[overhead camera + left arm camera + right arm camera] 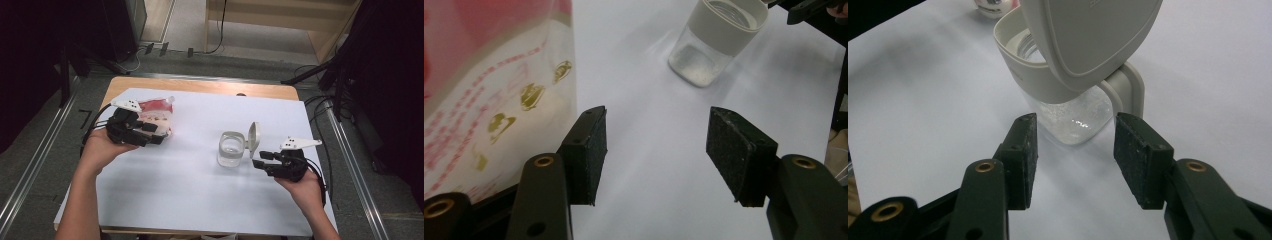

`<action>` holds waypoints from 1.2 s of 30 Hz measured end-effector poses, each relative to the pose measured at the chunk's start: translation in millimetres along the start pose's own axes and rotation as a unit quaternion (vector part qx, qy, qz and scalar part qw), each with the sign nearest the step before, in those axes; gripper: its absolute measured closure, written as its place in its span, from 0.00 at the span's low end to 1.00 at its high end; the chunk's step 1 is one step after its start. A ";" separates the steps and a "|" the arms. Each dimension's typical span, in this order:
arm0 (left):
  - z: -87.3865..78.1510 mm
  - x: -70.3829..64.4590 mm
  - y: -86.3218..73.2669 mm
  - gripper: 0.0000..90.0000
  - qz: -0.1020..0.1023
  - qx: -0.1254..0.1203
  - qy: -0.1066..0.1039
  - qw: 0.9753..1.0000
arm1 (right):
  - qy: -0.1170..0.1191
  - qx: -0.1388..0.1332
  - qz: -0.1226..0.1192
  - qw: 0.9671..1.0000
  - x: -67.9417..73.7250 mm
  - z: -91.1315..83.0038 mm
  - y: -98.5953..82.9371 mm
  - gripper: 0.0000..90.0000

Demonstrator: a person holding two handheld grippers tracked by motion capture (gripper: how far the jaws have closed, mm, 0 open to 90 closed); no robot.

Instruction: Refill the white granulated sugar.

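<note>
On the white sheet (200,200) that covers the table, a clear jar (230,149) with a pale collar stands a little to the 3 o'clock side of centre, its hinged lid (254,139) flipped up and standing nearly upright on the jar's 3 o'clock edge. The right gripper (260,159) sits just beside the jar at about its 4 o'clock, held low in the person's right hand (305,187) and aimed toward 9 o'clock. In the right gripper view its jaws stand apart with nothing between the pads (1024,155), the jar (1073,117) close ahead at 12 o'clock and the raised lid (1088,40) looming over the opening; the pads do not touch the glass. Over at the sheet's 10 o'clock corner, a red-and-white printed pouch (155,115) with a small spout at its top lies next to the left gripper (157,134), which the left hand (102,147) holds pointing toward 3 o'clock. The left gripper view shows those jaws spread wide and empty over bare sheet, the pouch (489,85) lying just off the 9 o'clock pad (586,155), whether touching it I cannot tell, and the jar (714,42) well apart at 1 o'clock.
</note>
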State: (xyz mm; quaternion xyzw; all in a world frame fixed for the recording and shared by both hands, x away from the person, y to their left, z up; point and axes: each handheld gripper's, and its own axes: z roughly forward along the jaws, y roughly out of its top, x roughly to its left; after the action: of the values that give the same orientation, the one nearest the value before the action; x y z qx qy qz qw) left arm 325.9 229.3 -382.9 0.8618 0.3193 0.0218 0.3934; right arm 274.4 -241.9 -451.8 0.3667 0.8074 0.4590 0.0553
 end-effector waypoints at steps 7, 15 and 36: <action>-12.5 8.0 -8.3 0.47 -0.012 -0.003 0.017 1.000 | -0.002 0.000 0.000 1.000 -0.7 0.1 0.2 0.58; -26.5 18.8 -19.8 0.47 -0.031 -0.011 0.034 0.999 | 0.000 0.003 0.000 1.000 -0.6 1.1 0.1 0.57; -45.6 51.5 -39.4 0.44 -0.056 -0.019 0.084 0.995 | 0.003 0.013 -0.008 1.000 2.7 7.4 0.0 0.57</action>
State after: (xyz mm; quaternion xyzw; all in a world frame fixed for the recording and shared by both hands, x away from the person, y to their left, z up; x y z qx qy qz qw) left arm 332.7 307.9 -389.7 0.8300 0.3986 0.0779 0.3823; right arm 275.6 -235.1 -455.4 0.3597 0.8163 0.4490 0.0519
